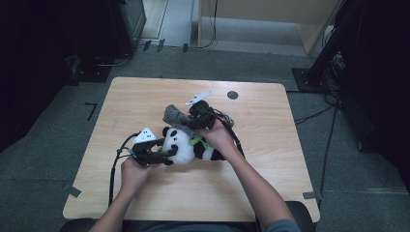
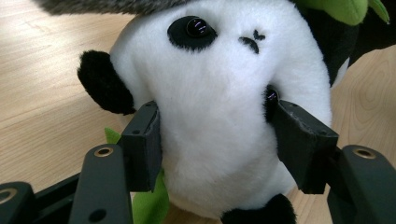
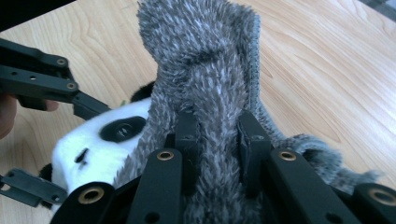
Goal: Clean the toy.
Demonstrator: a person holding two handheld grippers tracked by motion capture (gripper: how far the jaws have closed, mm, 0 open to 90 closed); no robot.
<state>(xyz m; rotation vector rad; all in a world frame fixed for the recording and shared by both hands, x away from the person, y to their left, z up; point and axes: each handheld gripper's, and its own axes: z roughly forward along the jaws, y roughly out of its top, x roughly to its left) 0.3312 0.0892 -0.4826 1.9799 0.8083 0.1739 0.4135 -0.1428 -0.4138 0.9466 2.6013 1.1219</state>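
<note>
A plush panda (image 1: 181, 145) lies on its side mid-table, with a green piece (image 1: 198, 141) at its neck. My left gripper (image 1: 169, 153) is shut on the panda's white head (image 2: 219, 70); the pads (image 2: 144, 140) dent the plush on both sides. A grey furry cloth (image 1: 173, 114) lies just behind the head and drapes onto it (image 3: 205, 60). My right gripper (image 1: 187, 123) is shut on a fold of this cloth, which bulges up between the jaws (image 3: 218, 128). The right gripper view also shows the panda's face (image 3: 93, 135) held between the left gripper's jaws.
The light wooden table (image 1: 145, 96) has a small dark round hole (image 1: 232, 94) near its far edge. Dark equipment and cables (image 1: 333, 111) stand on the grey floor to the right and left. Bare tabletop lies on all sides of the toy.
</note>
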